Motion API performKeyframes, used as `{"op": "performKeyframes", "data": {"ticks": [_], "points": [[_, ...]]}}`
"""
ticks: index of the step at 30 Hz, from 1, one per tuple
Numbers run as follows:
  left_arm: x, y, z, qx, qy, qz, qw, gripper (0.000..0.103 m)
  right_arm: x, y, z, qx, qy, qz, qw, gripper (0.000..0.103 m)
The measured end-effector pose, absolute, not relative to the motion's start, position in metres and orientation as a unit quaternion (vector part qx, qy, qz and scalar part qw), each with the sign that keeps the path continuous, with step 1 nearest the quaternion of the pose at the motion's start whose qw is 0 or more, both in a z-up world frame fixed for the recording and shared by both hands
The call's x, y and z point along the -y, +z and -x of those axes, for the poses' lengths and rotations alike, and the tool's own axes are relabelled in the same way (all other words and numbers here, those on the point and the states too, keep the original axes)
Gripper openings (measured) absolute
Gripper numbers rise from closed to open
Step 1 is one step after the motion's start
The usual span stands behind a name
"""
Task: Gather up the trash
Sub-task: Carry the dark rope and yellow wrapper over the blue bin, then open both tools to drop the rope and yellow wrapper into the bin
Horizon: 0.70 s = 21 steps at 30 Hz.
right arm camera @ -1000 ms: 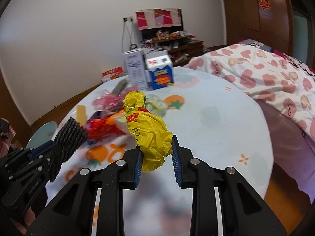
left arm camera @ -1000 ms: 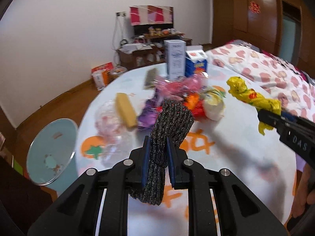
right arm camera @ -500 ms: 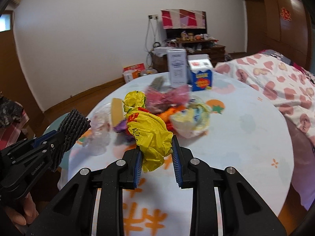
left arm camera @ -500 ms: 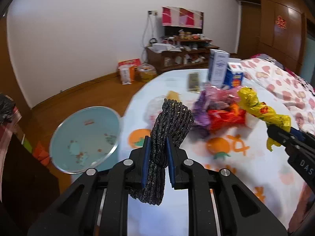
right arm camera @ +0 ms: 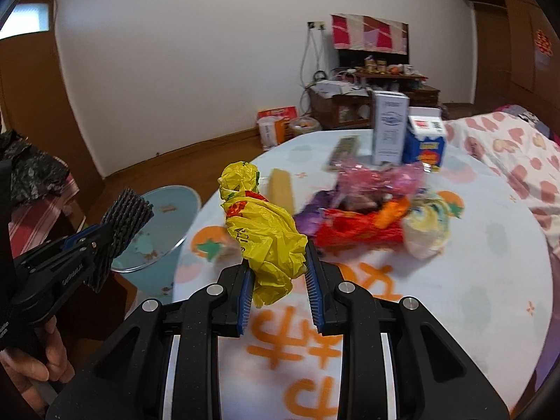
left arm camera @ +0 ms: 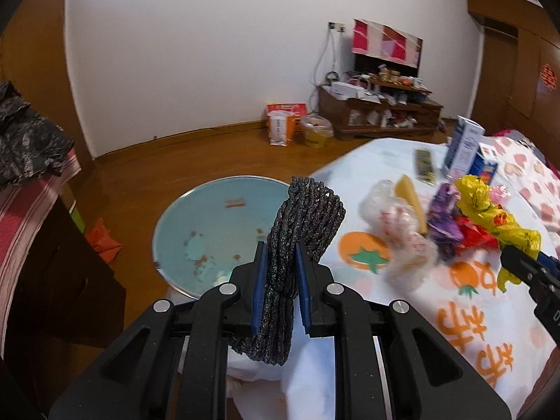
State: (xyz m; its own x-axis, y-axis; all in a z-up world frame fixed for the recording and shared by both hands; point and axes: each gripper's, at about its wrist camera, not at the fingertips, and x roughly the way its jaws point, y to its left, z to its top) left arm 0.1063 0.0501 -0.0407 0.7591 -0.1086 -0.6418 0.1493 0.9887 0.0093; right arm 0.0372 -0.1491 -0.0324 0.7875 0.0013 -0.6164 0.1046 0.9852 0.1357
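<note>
From my left wrist view I look straight into the pale blue bin (left arm camera: 213,231) on the wooden floor: round, thin-rimmed, with small brownish bits stuck on the inside. It stands just beside the edge of the worktop (left arm camera: 465,315). My left tongs (left arm camera: 279,281) are clamped on a dark, glittery mesh bundle (left arm camera: 301,231), a knitted-looking net twisted into a thick rope that sticks up past the blue pads and hangs a little below them. In this view the bundle sits in front of the bin's right rim.

My right wrist view shows what the left one hardly does: the person's hand (right arm camera: 35,360) wrapped round the left handle, and the full spread of litter on the worktop. Here my right tongs (right arm camera: 278,281) grip a crumpled yellow plastic bag (right arm camera: 266,234) with red print, thin, shiny film, knotted into a lumpy column and held above the worktop. Behind it lie a red wrapper (right arm camera: 357,231), a purple wrapper (right arm camera: 315,210), a pink crinkled bag (right arm camera: 378,178) and a pale, scrunched ball (right arm camera: 427,227), all touching in one heap. Two upright cartons, a tall white carton (right arm camera: 389,127) and a shorter blue carton (right arm camera: 425,141), stand side by side at the far edge. The cloth is white with orange fruit prints.
</note>
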Motion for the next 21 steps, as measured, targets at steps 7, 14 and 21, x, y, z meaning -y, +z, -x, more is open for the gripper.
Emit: {"op": "performKeyframes", "data": {"ticks": [7, 14, 21], "points": [[-0.081, -0.042, -0.122, -0.339, -0.037, -0.015, 0.940, 0.017, 0.116, -0.033, -0.064, -0.333, 0.007, -0.072, 0.940, 0.028], [-0.101, -0.047, -0.149, -0.347, -0.011, -0.014, 0.938, 0.017, 0.083, -0.041, -0.102, -0.351, 0.032, -0.065, 0.934, 0.028], [-0.109, -0.056, -0.171, -0.357, 0.002, -0.022, 0.934, 0.017, 0.052, -0.055, -0.140, -0.376, 0.051, -0.062, 0.923, 0.028]]}}
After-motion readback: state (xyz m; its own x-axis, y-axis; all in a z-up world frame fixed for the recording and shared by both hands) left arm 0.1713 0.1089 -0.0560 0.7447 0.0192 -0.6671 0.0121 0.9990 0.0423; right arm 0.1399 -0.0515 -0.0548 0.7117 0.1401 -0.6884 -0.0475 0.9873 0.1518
